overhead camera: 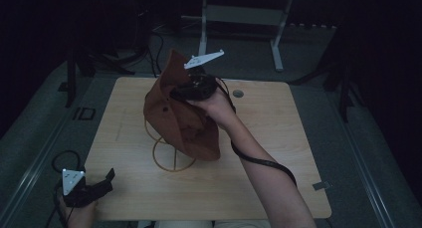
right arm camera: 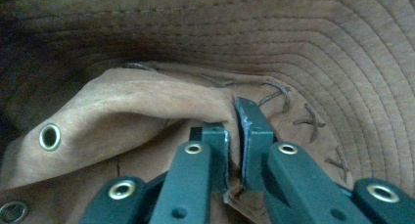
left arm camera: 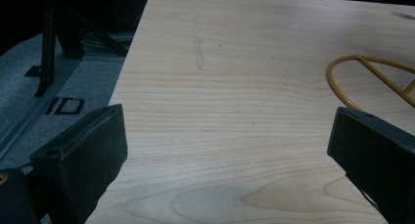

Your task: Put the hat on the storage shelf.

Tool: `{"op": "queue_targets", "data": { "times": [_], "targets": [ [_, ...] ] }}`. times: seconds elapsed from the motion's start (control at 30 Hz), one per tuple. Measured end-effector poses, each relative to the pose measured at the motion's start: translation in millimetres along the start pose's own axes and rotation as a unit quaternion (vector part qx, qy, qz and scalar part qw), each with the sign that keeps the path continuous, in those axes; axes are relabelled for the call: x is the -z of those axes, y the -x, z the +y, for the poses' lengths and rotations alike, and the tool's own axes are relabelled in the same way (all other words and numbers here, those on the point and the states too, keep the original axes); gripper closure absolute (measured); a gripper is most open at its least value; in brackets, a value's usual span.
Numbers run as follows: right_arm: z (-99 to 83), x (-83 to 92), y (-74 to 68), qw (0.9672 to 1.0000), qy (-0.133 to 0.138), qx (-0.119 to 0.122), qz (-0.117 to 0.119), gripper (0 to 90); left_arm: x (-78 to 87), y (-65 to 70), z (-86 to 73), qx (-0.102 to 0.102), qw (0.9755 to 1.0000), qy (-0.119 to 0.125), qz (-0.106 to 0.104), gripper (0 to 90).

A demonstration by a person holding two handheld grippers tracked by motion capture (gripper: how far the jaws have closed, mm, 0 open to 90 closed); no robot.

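Up close, the right gripper (right arm camera: 234,136) is clenched on a fold of a brown suede hat (overhead camera: 179,113), its two dark jaws nipping the soft material with barely a gap between them; brass eyelets and rows of brim stitching crowd just beyond the tips. From where an onlooker stands, the hat hangs from that pinch, held up off the wooden table (overhead camera: 278,153) and draped partly over a yellow wire stand (overhead camera: 166,156) directly beneath it. The grip sits at the crown's edge, seemingly so the brim can fall free and the opening can be steered onto the stand's upright loop. Whether the hat already rests on the wire or merely brushes it cannot be told, since the suede hides the top of the frame. The person's right forearm reaches in from the near edge, the gripper's cable trailing along it.

Well away from that action, at the table's near left corner, the left gripper (overhead camera: 94,185) waits with its jaws spread wide and nothing between them. It points across bare wood, with the stand's circular base (left arm camera: 372,79) ahead and to one side. Its idle station looks deliberate: near enough to steady the light frame if the hat drags it, clear enough not to snag the brim.
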State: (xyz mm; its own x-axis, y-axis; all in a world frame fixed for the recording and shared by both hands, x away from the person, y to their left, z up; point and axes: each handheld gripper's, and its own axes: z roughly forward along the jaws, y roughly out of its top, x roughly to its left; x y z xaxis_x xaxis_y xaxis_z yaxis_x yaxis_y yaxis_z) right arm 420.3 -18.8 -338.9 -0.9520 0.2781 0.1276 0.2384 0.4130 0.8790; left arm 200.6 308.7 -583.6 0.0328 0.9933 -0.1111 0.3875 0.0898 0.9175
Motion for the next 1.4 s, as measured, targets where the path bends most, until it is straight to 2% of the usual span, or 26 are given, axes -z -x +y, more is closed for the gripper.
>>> {"op": "queue_targets", "data": {
  "times": [0.03,0.07,0.17,0.27,0.33,0.37,0.47,0.5,0.6,0.63,0.73,0.83,0.97,1.1,1.17,1.27,1.33,1.4],
  "targets": [
    [1.1,-3.4,-0.7,1.0,-0.001,-0.002,-0.001,77.9,-0.1,0.1,0.0,0.0,1.0,0.0,0.0,1.9],
    [1.1,-3.4,-0.7,1.0,-0.001,-0.002,-0.001,77.9,-0.1,0.1,0.0,0.0,1.0,0.0,0.0,1.9],
    [2.9,-16.4,-3.0,0.9999,-0.01,-0.007,-0.011,58.0,0.0,0.0,-0.3,0.0,1.0,0.0,-0.001,1.9],
    [2.7,-27.7,-4.6,0.9995,-0.017,-0.005,-0.025,45.9,0.0,-0.5,-0.5,0.0,1.0,-0.001,-0.002,1.9],
    [2.6,-31.3,-5.8,0.9994,-0.019,-0.005,-0.028,44.0,0.1,-0.9,-0.6,0.001,1.0,-0.002,-0.003,1.9],
    [3.0,-38.2,-7.6,0.9992,-0.022,-0.008,-0.031,38.8,0.2,-1.3,-0.5,0.001,1.0,-0.002,-0.002,1.9],
    [4.0,-43.7,-9.4,0.999,-0.025,-0.012,-0.035,35.9,0.4,-1.7,-0.5,0.004,1.0,-0.001,-0.002,1.9],
    [4.6,-49.3,-10.2,0.9983,-0.03,-0.019,-0.045,31.1,0.4,-1.7,-0.7,0.005,1.0,0.0,-0.002,1.9],
    [4.4,-53.5,-10.1,0.9981,-0.031,-0.018,-0.05,28.0,0.3,-1.7,-0.7,0.006,1.0,-0.001,-0.003,2.0],
    [4.6,-58.4,-9.0,0.9978,-0.035,-0.03,-0.048,27.6,0.3,-1.6,-0.7,0.008,0.9999,0.0,-0.007,2.0],
    [5.5,-61.9,-8.6,0.9979,-0.038,-0.033,-0.041,27.2,0.6,-1.4,-0.5,0.008,0.9999,0.001,-0.008,1.9],
    [7.2,-65.7,-6.6,0.9972,-0.052,-0.045,-0.031,26.3,-0.1,-1.4,-1.0,0.008,0.9999,0.0,-0.008,2.0],
    [9.7,-67.4,-5.1,0.9958,-0.066,-0.051,-0.038,26.1,0.3,-0.2,-0.9,0.002,1.0,0.0,-0.007,1.9],
    [10.9,-62.2,-9.1,0.9959,-0.065,-0.04,-0.049,22.7,-0.4,-0.1,-1.5,-0.001,1.0,-0.003,-0.006,2.0],
    [12.5,-57.2,-11.3,0.9966,-0.061,-0.033,-0.044,16.8,-0.9,0.0,-2.1,0.0,1.0,-0.003,-0.009,2.0],
    [14.8,-50.6,-13.4,0.9975,-0.052,-0.028,-0.039,16.3,-0.6,0.4,-1.8,-0.003,1.0,-0.003,-0.006,2.0],
    [18.7,-41.3,-14.0,0.9985,-0.033,-0.034,-0.029,16.5,-0.2,0.4,-1.3,-0.001,1.0,-0.002,-0.006,1.9],
    [18.2,-36.7,-15.8,0.9987,-0.03,-0.027,-0.031,16.5,0.6,0.9,-1.1,-0.002,1.0,0.001,-0.006,1.9]
  ]
}}
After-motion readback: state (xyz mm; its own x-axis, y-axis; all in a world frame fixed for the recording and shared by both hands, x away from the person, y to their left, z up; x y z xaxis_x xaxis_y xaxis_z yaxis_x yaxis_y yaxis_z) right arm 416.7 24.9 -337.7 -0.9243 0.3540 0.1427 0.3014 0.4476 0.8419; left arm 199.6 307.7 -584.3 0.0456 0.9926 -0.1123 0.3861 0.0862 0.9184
